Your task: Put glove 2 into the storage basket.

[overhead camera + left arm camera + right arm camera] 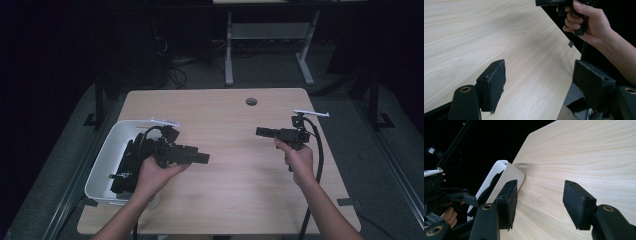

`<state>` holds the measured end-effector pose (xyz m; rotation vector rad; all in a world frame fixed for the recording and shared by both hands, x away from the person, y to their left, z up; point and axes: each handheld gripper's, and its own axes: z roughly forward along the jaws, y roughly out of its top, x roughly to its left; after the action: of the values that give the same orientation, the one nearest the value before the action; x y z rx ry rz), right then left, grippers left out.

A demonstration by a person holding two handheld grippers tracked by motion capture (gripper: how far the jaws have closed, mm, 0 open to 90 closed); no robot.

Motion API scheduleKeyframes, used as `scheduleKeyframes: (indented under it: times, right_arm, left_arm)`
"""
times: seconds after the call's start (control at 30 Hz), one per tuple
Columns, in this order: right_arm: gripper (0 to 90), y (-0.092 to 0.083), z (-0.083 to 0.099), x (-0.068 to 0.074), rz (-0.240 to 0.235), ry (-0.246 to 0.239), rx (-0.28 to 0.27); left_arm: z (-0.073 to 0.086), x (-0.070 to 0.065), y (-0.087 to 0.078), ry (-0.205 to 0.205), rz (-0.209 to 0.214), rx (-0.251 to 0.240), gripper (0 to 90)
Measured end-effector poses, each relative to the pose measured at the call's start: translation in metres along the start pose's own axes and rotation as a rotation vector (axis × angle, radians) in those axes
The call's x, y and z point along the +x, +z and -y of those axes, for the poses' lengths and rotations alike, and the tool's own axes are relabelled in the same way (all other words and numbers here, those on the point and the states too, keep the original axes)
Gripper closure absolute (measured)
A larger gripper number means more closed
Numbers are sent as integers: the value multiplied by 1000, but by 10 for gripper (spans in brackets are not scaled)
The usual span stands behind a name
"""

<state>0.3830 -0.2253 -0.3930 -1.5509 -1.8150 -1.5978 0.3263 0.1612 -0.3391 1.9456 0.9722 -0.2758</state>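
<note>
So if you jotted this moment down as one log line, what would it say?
left claw: open, empty, beside white bin | right claw: open, empty, over table | bin: dark items inside | claws face each other

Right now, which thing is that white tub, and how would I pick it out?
Start at the light wooden table and go to its near left corner. The white tub sits there beside the left gripper, holding dark, tangled items. It is the table's one white, round-cornered container.

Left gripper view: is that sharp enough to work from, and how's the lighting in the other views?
Left gripper view: jaw pads crisp, table evenly lit. Right gripper view: a blurred streak beside the white bin, dark beyond the table edge. High view: table lit, surroundings nearly black.
</note>
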Motion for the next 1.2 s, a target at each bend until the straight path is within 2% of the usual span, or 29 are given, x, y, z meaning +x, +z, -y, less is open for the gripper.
scheduleKeyframes:
  times: [0.57,0.97,1.2]
  right_arm:
    - [445,-39,11,-26,31,32,-36]
    - [442,-59,21,-40,48,55,-53]
    - [439,-63,26,-44,52,59,-56]
  left_arm:
    - [-4,-7,27,12,13,9,247]
    - [-5,-8,42,21,15,11,238]
    - [-3,-9,51,26,21,14,238]
